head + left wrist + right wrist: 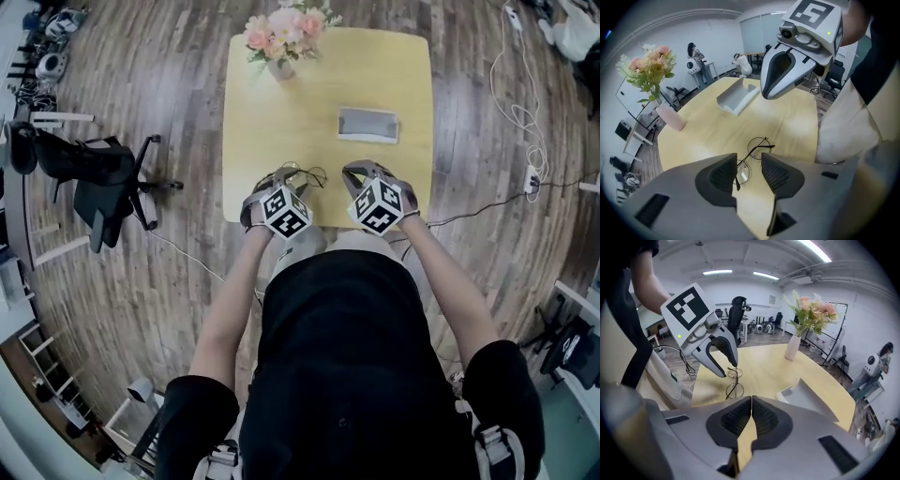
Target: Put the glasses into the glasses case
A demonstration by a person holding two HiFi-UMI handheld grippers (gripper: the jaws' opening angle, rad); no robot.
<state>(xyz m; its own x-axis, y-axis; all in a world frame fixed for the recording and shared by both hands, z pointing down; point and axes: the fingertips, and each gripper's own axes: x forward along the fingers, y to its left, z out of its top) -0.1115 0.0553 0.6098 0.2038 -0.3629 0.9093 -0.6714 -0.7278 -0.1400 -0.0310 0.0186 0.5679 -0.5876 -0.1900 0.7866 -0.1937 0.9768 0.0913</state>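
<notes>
Left tool (pixel 748 161) open above glasses (pixel 758 147); right tool (pixel 751 401) closed

Pale wooden desk (pixel 281 150) dead centre, with a vase of pink flowers (pixel 282 37) standing at its far left corner. Off left on the plank floor (pixel 178 281) sits a black office chair (pixel 105 183), and a white cable (pixel 520 112) trails along the right.

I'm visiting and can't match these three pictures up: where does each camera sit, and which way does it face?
Head view: on the person's head, facing steeply down at table, case, forearms, left gripper, right gripper.
Left gripper view: on that gripper, looking along its open jaws at the glasses; right gripper above.
Right gripper view: on that gripper, along its shut jaws toward the glasses.
Shared: both gripper views show glasses and flowers.
</notes>
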